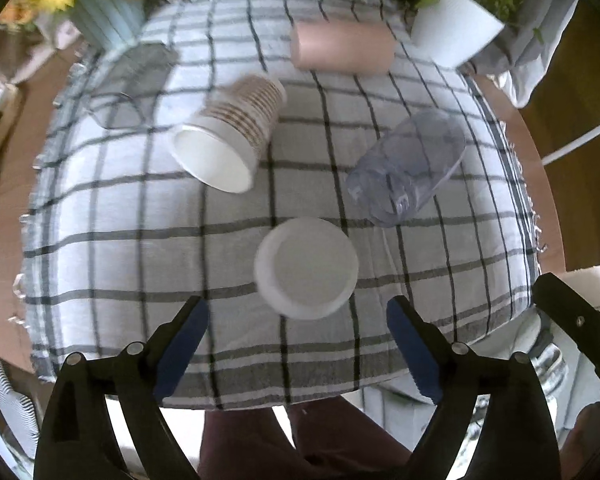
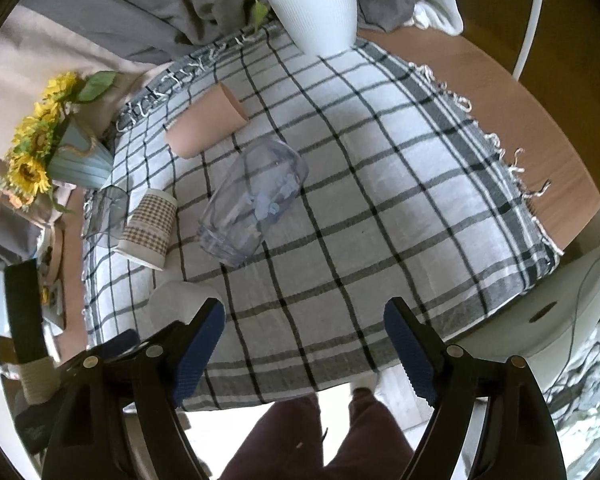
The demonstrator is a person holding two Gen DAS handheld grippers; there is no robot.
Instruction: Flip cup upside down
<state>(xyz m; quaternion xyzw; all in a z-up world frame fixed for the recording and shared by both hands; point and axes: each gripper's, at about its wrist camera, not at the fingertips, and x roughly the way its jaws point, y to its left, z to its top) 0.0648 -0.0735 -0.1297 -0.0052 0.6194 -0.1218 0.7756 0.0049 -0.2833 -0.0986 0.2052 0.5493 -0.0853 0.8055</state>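
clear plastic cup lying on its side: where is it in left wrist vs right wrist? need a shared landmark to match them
Left wrist: the clear plastic cup lies right of centre on the checked cloth, just above the white cup.
Right wrist: it lies left of centre, in the upper middle.
Shared landmark: the pink cup lying on its side just beyond it, also seen in the right wrist view.

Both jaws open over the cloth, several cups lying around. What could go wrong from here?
1. The clear plastic cup and the pink cup lie on their sides; a nudge from a jaw may set them rolling.
2. The checked paper cup also lies tipped, close to a clear glass, so a grasp there may knock the glass.
3. The white cup sits nearest the left gripper, near the cloth's front edge; a push could slide it off.
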